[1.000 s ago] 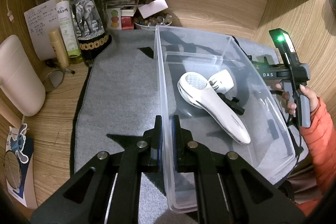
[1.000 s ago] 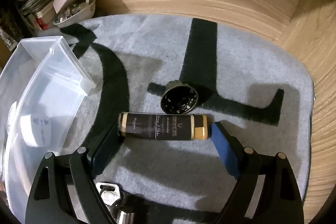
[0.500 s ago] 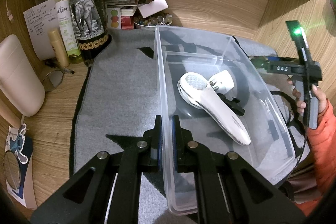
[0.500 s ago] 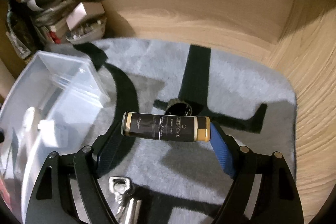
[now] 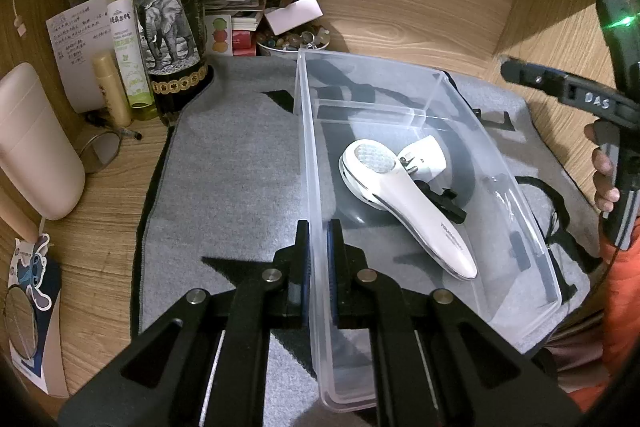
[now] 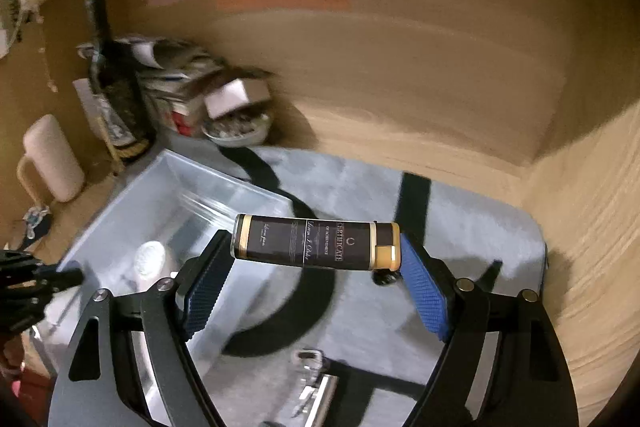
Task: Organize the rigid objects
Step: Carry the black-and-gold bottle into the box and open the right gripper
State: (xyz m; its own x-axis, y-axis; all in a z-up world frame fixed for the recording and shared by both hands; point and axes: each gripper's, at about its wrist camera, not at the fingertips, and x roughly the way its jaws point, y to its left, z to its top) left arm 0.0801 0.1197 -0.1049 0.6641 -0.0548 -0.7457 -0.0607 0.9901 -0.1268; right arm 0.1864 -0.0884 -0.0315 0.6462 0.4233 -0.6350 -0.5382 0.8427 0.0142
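Note:
My left gripper [image 5: 317,247] is shut on the near left wall of a clear plastic bin [image 5: 308,147] on a grey mat. Inside the bin lie a white handheld device [image 5: 416,211], a white plug-like part [image 5: 426,157] and a small black piece [image 5: 448,205]. My right gripper [image 6: 316,247] is shut on a black and gold bottle [image 6: 316,242], held crosswise by its ends, high above the mat beside the bin [image 6: 168,211]. A dark round object [image 6: 385,279] lies on the mat under the bottle, mostly hidden.
A wine bottle [image 5: 170,11], a spray bottle [image 5: 128,39], a gold tube [image 5: 111,87], papers and a bowl of small items [image 5: 294,41] crowd the back left corner. A cream container [image 5: 34,143] stands left. Metal items [image 6: 312,379] lie near the right gripper.
My right gripper closed on the black and gold bottle, lifted it off the mat and carried it up toward the bin. The left gripper stayed clamped on the bin wall.

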